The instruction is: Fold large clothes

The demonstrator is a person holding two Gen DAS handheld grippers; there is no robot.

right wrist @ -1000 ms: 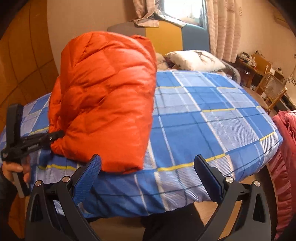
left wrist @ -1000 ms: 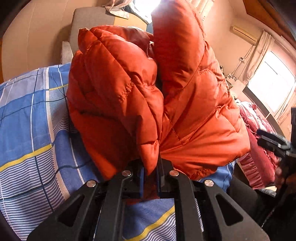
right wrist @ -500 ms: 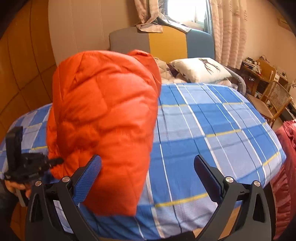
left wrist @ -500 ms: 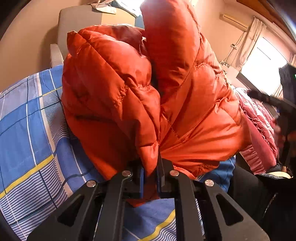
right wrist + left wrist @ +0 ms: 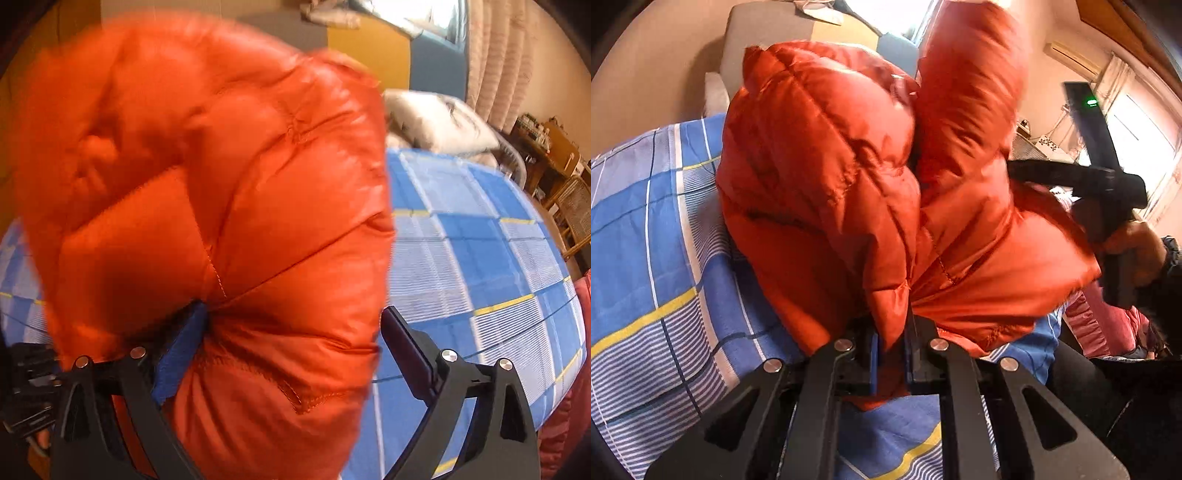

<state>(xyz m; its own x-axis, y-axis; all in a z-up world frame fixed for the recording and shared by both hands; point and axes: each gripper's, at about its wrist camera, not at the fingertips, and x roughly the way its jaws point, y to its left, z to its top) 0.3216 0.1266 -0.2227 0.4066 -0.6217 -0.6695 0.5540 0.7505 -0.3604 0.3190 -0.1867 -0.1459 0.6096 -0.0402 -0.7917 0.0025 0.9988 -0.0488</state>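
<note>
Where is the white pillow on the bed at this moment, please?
In the right wrist view, the white pillow lies at the far end of the blue plaid bed cover, right of the orange puffer jacket and below the curtains.

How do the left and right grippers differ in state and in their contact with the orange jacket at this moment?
The left gripper is shut, its pads clamping a fold of the orange puffer jacket; the right gripper stands wide, jaws just closing a little, with the jacket's hem bulging between them. The left one's pads pinch from both sides; on the right, only the blue finger meets the fabric, the other standing apart. Both have black frames and point at the same jacket over the blue plaid bed.
</note>
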